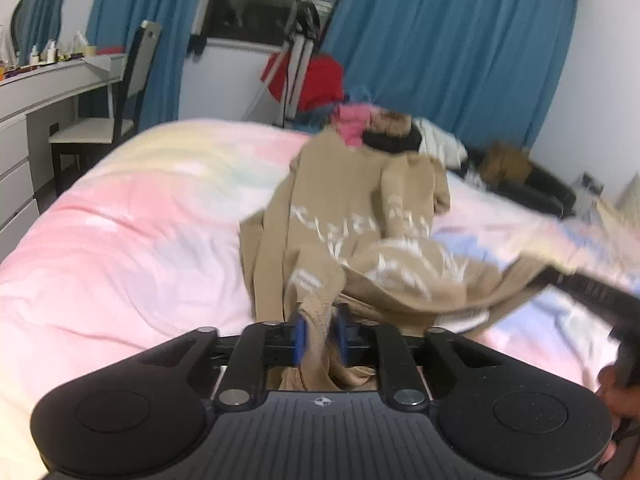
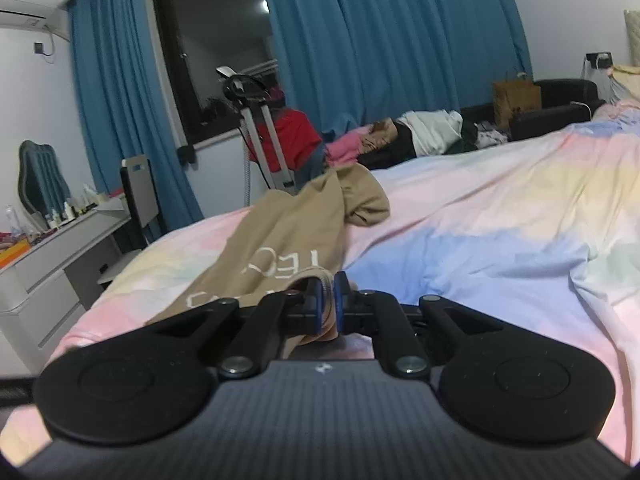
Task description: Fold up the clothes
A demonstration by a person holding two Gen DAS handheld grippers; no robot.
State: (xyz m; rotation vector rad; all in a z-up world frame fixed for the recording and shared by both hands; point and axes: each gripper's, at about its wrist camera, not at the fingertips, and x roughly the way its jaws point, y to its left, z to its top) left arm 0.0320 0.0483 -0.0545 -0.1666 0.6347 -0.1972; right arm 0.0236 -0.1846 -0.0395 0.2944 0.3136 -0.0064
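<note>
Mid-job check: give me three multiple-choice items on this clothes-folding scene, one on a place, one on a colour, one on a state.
1. Where does the tan garment lie?
A. on the bed
B. on the chair
C. on the desk

2. What colour are the curtains?
A. red
B. blue
C. white

3. How is the right hand-held gripper?
A. wide open, nothing in it
B. shut on bare air
C. shut on the tan garment

Answers:
1 A, it spreads across the pastel bedspread.
2 B, blue drapes flank the dark window.
3 C, tan cloth is pinched between its blue pads.
</note>
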